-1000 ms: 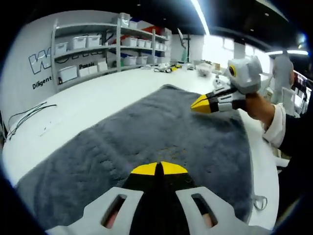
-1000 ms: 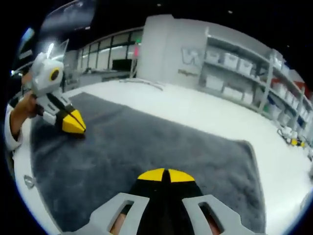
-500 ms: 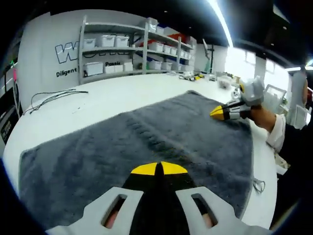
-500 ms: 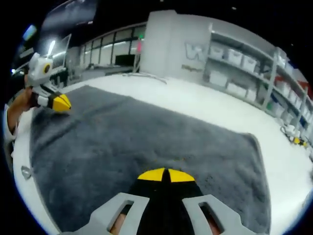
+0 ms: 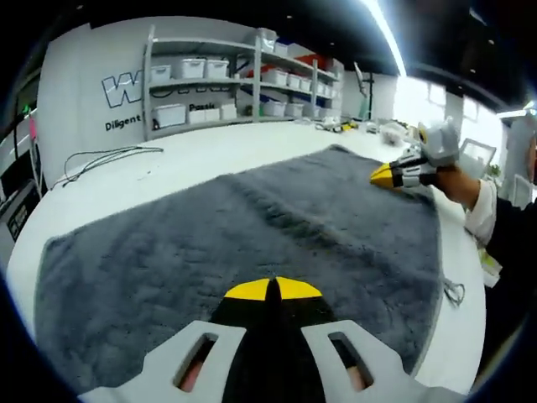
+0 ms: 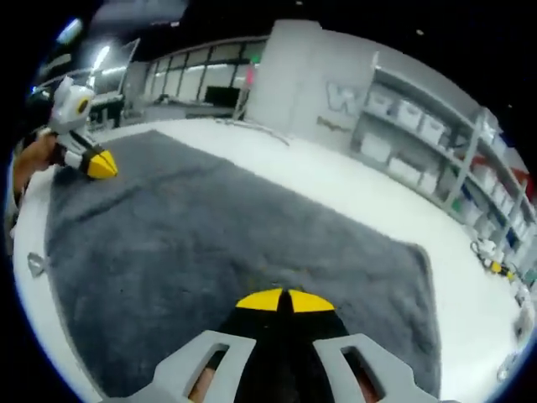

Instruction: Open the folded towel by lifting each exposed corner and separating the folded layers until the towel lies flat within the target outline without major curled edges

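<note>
The gray towel [image 5: 252, 235] lies spread open on the white table [image 5: 168, 164]. Both grippers, left [image 5: 273, 290] and right [image 6: 285, 300], have moved farther apart since before, jaws closed, holding nothing.

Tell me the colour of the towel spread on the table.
The towel is dark grey, plain and fluffy, with no visible pattern; the left gripper view shows it best.

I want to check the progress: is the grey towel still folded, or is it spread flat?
Spread flat: the grey towel lies as one sheet on the white table, with no folded layers visible.
</note>
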A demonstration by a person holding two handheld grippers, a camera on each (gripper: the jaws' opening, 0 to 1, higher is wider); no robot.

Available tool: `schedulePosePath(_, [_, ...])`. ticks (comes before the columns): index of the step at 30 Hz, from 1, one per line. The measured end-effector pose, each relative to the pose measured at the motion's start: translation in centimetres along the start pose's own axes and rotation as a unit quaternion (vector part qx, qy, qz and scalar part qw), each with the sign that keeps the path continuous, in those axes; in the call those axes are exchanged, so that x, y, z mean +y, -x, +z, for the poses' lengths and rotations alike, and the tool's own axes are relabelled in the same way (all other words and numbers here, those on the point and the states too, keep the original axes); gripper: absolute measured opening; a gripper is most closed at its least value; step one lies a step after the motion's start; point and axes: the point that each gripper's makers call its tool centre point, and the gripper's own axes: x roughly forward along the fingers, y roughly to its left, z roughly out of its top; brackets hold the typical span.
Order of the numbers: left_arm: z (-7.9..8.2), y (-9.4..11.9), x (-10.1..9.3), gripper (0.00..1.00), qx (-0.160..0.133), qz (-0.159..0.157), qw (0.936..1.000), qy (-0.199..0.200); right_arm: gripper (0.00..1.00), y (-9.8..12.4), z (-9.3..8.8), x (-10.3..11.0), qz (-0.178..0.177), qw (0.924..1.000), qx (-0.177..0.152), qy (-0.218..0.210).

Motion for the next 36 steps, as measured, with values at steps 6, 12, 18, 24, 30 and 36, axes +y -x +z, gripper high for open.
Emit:
schedulePosePath(6, [-0.5, 2.6, 2.0, 0.01, -0.013, 0.043, 0.9989, 0.011, 0.00, 2.2, -0.2, -2.4, -0.018, 0.9992, -0.024, -0.028])
schedulePosePath(12, [-2.3, 5.4, 4.1, 0.01, -0.002, 0.087, 0.9962, -0.001, 0.00, 3.5, -1.4, -4.2, -0.034, 0.9989, -0.017, -0.026])
schedulePosePath(18, [-3.8, 8.6, 6.2, 0.01, -0.002, 0.119, 0.9928, 0.014, 0.00, 4.8, -3.3, -5.3, -0.046, 0.9984, -0.009, -0.033])
schedulePosePath(24, [-5.4, 12.7, 9.0, 0.01, 0.007, 0.160, 0.9868, 0.028, 0.00, 6.1, -5.2, -6.1, -0.063, 0.9973, -0.001, -0.038])
schedulePosePath(30, [-7.3, 15.1, 10.1, 0.01, 0.014, 0.180, 0.9823, 0.048, 0.00, 7.4, -6.5, -6.8, -0.086, 0.9956, 0.010, -0.035])
schedulePosePath(36, [-8.8, 16.2, 10.1, 0.01, 0.018, 0.196, 0.9789, 0.054, 0.00, 8.6, -7.5, -7.3, -0.113, 0.9931, 0.022, -0.023])
